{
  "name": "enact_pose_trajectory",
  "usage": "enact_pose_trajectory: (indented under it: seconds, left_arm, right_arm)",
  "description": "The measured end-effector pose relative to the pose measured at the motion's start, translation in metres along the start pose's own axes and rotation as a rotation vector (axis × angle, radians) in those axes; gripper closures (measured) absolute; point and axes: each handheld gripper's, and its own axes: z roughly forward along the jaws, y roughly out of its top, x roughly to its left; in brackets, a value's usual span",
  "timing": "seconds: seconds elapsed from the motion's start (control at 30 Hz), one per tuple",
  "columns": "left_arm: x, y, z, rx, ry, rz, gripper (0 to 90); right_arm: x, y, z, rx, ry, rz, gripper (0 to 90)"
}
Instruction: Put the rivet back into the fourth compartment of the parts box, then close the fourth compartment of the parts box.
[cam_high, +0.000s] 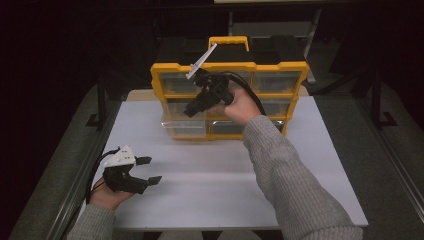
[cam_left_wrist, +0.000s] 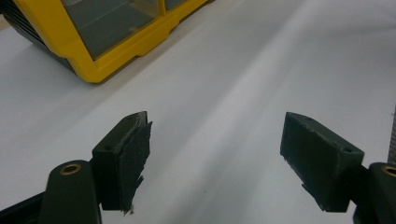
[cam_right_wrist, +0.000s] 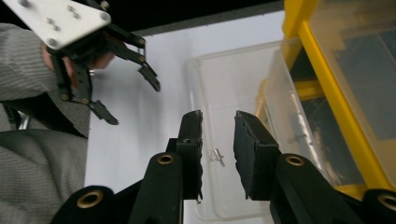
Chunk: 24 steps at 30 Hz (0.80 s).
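The yellow organiser (cam_high: 229, 87) stands at the far middle of the white table (cam_high: 210, 190), its black top and handle fading into the dark behind. A clear drawer (cam_high: 184, 127) is pulled out from its lower left. The right gripper (cam_high: 191, 110) hangs just above that drawer, jaws a little apart with nothing between them; its body hides part of the organiser's middle row. In the right gripper view a small metal part (cam_right_wrist: 216, 156) lies in the drawer (cam_right_wrist: 233, 140), too small to identify. The left gripper (cam_high: 148, 170) rests at the near left, jaws wide apart and empty; its view cuts off the organiser (cam_left_wrist: 93, 46).
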Motion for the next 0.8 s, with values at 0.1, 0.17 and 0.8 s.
enact_pose_trajectory:
  seconds: [0.1, 0.17, 0.8]
  left_arm:
    - [0.000, 0.000, 0.000, -0.003, 0.000, -0.004, 23.9]
    - [0.001, 0.000, 0.000, -0.002, 0.000, -0.004, 23.9]
    - [0.001, 0.000, 0.001, -0.009, -0.003, -0.005, 23.9]
  right_arm:
    - [0.005, 0.001, -0.002, -0.005, 0.007, -0.004, 70.3]
    - [0.008, 0.001, -0.003, -0.014, 0.012, -0.009, 70.0]
    - [0.034, -0.010, -0.002, -0.021, 0.057, -0.034, 69.4]
